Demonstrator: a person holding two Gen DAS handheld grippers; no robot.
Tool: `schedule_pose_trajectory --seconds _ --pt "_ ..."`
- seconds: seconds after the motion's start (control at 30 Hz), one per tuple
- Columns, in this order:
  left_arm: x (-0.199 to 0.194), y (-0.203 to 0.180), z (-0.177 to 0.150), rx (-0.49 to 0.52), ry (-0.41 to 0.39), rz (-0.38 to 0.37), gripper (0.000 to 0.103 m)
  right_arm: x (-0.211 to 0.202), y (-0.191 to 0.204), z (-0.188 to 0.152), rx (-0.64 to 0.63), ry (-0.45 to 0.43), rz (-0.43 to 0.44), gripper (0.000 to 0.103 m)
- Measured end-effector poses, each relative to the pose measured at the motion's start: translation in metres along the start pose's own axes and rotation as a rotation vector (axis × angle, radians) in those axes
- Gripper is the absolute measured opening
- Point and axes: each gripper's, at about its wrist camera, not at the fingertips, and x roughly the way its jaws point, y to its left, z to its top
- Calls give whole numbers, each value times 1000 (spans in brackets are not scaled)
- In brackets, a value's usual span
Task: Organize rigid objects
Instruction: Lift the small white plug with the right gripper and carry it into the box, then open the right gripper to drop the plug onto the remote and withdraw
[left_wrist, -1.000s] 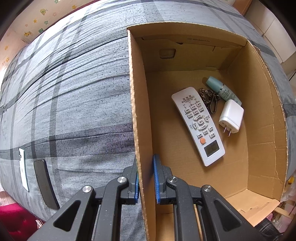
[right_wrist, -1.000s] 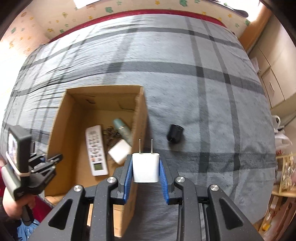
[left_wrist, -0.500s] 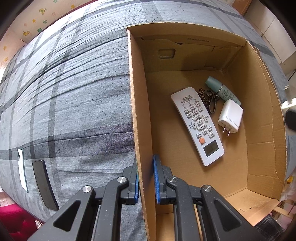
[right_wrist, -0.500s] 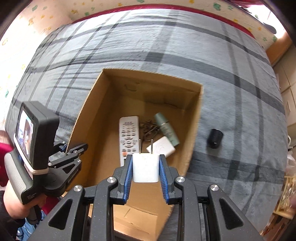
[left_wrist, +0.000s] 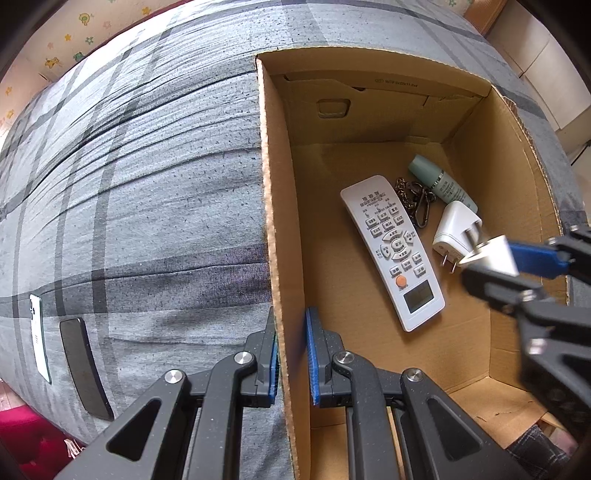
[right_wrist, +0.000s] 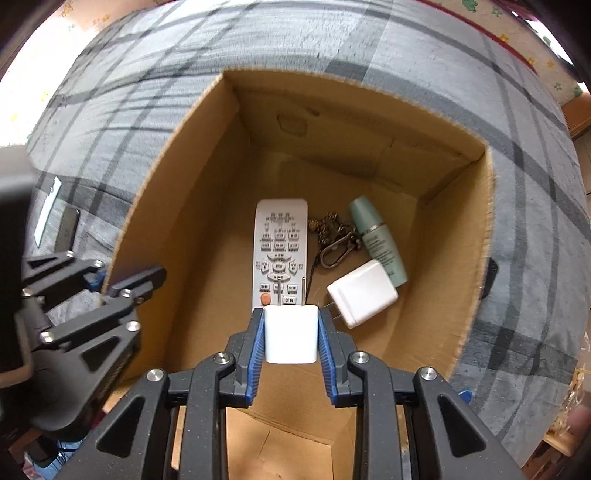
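An open cardboard box (right_wrist: 155, 206) sits on a grey plaid bed. My right gripper (right_wrist: 291, 332) is shut on a white plug adapter (right_wrist: 291, 336), prongs forward, held over the box interior; it also shows in the left wrist view (left_wrist: 491, 254). My left gripper (left_wrist: 291, 354) is shut on the box's left wall (left_wrist: 280, 221). Inside the box lie a white remote (right_wrist: 280, 247), a second white adapter (right_wrist: 362, 297), a green bottle (right_wrist: 376, 236) and a metal keychain (right_wrist: 332, 240).
A white phone (left_wrist: 37, 332) and a black phone (left_wrist: 83, 365) lie on the bed left of the box. A small black object (right_wrist: 489, 275) lies on the bed just outside the box's right wall.
My right gripper has carried the white adapter from over the bed to over the box and lower into it. My left gripper has stayed clamped on the box wall.
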Motion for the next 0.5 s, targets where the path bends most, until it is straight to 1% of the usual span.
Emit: schedule_pose_trajectory --seconds 0.23,0.43,0.5 --pt "2 1 2 7 4 -1 13 27 2 2 -11 46 -6 29" --pt "2 -1 2 15 6 2 13 33 1 5 -4 51 19 30" --pt "2 -2 3 19 8 3 13 33 1 7 -4 48 27 32"
